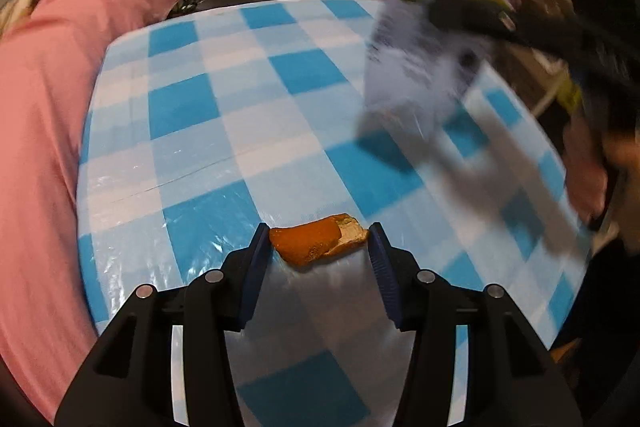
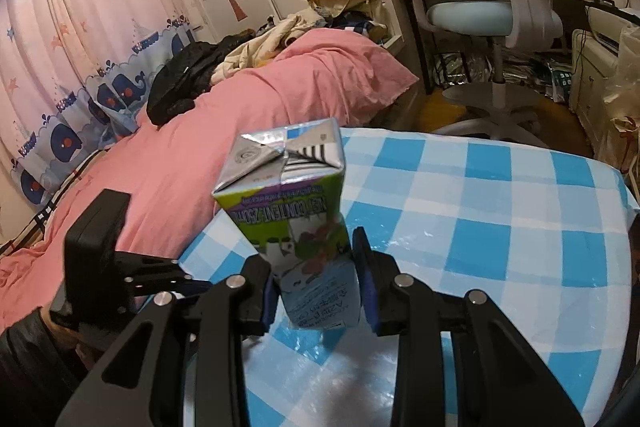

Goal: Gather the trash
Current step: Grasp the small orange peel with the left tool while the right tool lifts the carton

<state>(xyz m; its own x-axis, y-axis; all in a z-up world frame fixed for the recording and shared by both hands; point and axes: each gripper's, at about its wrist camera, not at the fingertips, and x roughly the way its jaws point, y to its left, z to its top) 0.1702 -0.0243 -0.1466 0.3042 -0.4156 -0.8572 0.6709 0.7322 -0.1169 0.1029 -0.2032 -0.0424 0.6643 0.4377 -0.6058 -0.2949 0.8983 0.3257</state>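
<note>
An orange peel (image 1: pixel 312 241) lies on the blue-and-white checked tablecloth (image 1: pixel 192 107) close to the near edge. My left gripper (image 1: pixel 319 233) reaches down over it, and its blue pads touch the peel's two ends. In the right wrist view my right gripper (image 2: pixel 316 287) is shut on a small drink carton (image 2: pixel 288 195) with a green and purple print. The carton is held upside down, clear of the cloth (image 2: pixel 500 227). In the left wrist view this carton (image 1: pixel 420 59) shows blurred at the upper right, above the table.
A bed with a pink cover (image 2: pixel 248 99) and a heap of clothes borders the table's left side. A white desk chair (image 2: pixel 492 15) stands beyond the far edge. The black housing (image 2: pixel 96 255) of the left tool shows at the table's near-left corner.
</note>
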